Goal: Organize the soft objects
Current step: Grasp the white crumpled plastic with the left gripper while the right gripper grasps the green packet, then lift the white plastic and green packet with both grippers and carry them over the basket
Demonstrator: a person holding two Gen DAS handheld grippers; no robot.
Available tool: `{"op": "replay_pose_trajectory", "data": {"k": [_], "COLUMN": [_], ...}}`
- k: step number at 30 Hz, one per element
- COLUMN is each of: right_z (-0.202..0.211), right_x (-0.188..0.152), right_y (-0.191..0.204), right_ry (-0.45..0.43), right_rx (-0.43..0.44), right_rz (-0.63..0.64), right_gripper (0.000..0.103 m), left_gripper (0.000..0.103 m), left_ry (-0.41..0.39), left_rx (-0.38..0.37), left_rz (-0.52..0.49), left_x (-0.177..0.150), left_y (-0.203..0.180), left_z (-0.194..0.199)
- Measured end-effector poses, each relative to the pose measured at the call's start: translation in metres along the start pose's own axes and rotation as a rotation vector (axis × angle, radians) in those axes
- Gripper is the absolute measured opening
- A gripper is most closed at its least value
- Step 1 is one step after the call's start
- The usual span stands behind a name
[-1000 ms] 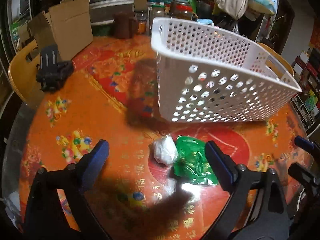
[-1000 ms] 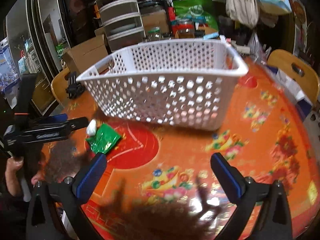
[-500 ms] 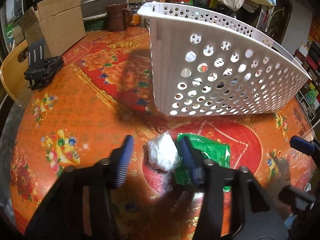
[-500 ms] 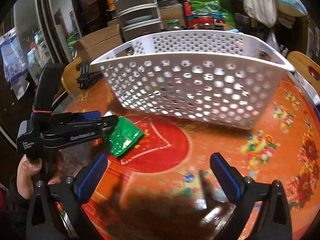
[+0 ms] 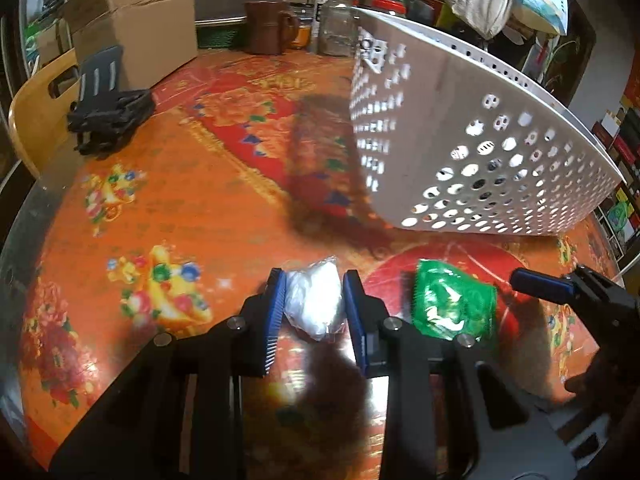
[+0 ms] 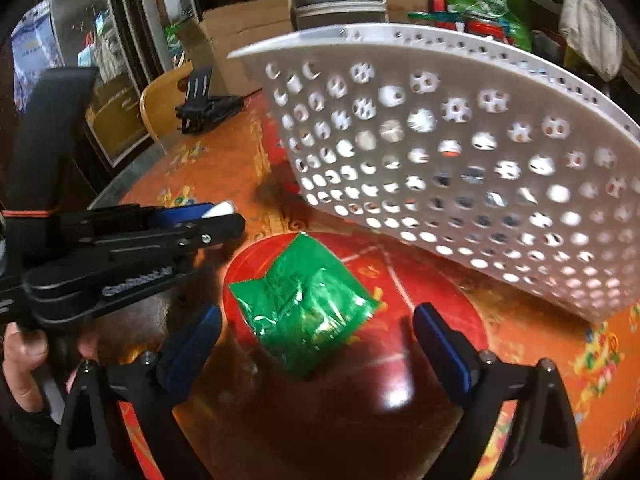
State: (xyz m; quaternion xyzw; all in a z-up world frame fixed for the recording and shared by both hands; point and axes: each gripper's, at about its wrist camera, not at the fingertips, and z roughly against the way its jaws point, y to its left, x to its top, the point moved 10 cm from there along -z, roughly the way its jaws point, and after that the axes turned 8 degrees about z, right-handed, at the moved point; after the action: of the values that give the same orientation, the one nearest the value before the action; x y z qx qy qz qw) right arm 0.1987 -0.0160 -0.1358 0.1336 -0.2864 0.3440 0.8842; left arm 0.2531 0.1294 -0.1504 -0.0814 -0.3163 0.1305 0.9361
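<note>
Orange floral tablecloth (image 5: 168, 200): left gripper (image 5: 314, 306) clamps crumpled white plastic bag (image 5: 316, 300); right gripper (image 6: 316, 344), jaws wide, straddles shiny green packet (image 6: 304, 304); perforated white basket (image 6: 460, 168) beyond.

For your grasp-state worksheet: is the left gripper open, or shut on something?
Shut on the white soft bundle: the left gripper has both blue pads pressed against the bundle's sides, above the orange tablecloth.

White basket (image 6: 460, 168) walls off far side, bare tabletop (image 5: 168, 200) leftward, black clamp (image 5: 108, 114) at far-left edge
</note>
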Motion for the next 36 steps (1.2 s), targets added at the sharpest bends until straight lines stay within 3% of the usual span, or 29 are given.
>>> {"op": "replay_pose_trajectory", "data": {"k": [7,9,14,16,18,24,36], "right_z": [-0.013,-0.016,-0.015,-0.009,0.002,0.015,0.085], "right_x": [0.007,0.009,0.008,0.007,0.004,-0.010,-0.040], "right_y": [0.009,0.012,0.015,0.013,0.009,0.003,-0.021], "right_ry": [0.031,0.036,0.028,0.010,-0.004,-0.013,-0.133], "right_rx": [-0.061,-0.094,-0.088,-0.082,-0.073,-0.068,-0.067], "right_rz": [0.077,0.108,0.121,0.110,0.100,0.089,0.002], "right_gripper": [0.086,0.074,0.067,0.060,0.042,0.039,0.038], "left_gripper": [0.027,0.027,0.027,0.027,0.027,0.027,0.027], "left_ry": [-0.008,-0.009,-0.014,-0.015,-0.018,-0.028,-0.084], "left_rx": [-0.007,-0.005,-0.004,-0.010,-0.012,-0.029,-0.064], "left_rz": [0.033,0.034,0.033,0.032,0.028,0.007,-0.055], "left_x": [0.000,-0.001,-0.006,-0.008,-0.012,-0.019,-0.033], "left_y": [0.018,0.020,0.018,0.017,0.015,-0.001,-0.045], "left_z": [0.003,0.004,0.007,0.008,0.011,0.018,0.053]}}
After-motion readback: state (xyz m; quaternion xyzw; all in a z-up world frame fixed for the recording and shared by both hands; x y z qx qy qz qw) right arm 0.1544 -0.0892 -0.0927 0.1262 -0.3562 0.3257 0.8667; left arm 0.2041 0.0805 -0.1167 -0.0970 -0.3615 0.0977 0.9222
